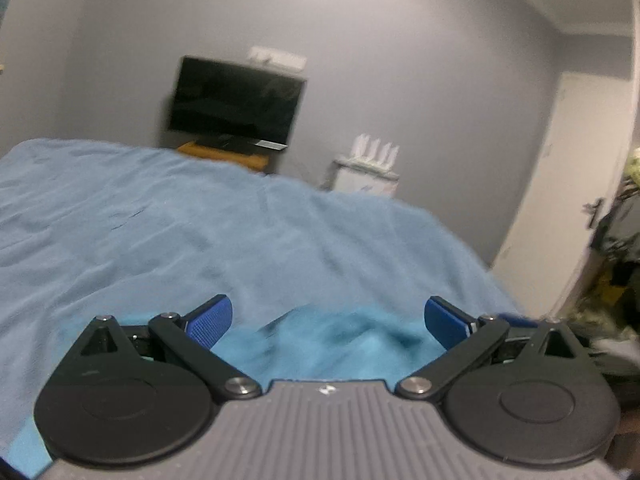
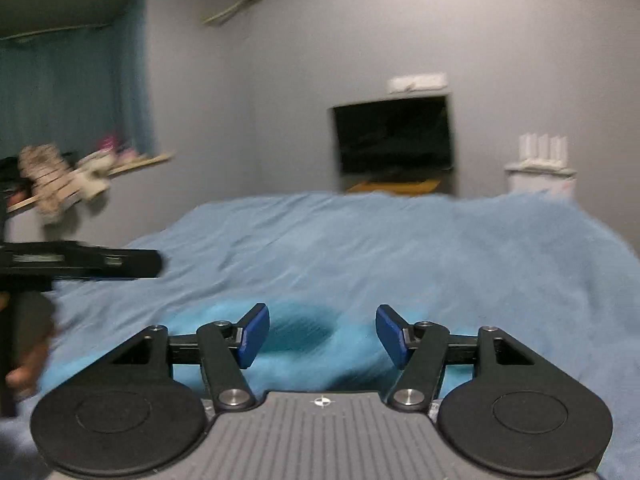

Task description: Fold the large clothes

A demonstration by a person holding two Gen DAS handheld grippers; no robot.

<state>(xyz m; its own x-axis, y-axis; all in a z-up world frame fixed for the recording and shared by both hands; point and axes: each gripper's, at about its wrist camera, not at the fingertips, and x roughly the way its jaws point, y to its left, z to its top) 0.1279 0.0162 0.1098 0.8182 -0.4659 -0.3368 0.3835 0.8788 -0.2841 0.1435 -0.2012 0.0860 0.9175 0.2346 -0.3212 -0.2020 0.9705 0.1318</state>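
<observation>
A bright turquoise garment [image 1: 332, 340] lies crumpled on the bed, right under my grippers; in the right wrist view [image 2: 316, 340] it shows a dark fold between the fingers. My left gripper [image 1: 328, 320] is open and empty just above it, blue pads [image 1: 210, 318] wide apart. My right gripper [image 2: 322, 332] is open and empty above the same cloth. The left gripper's black body [image 2: 80, 264] shows at the left of the right wrist view. Both views are motion-blurred.
A pale blue blanket [image 1: 160, 220] covers the bed. Beyond its far edge stand a dark TV [image 1: 236, 106] on a wooden stand, a white router [image 1: 376, 150] on a cabinet, a white door [image 1: 560, 200] at right, and a curtained window shelf [image 2: 80, 120] at left.
</observation>
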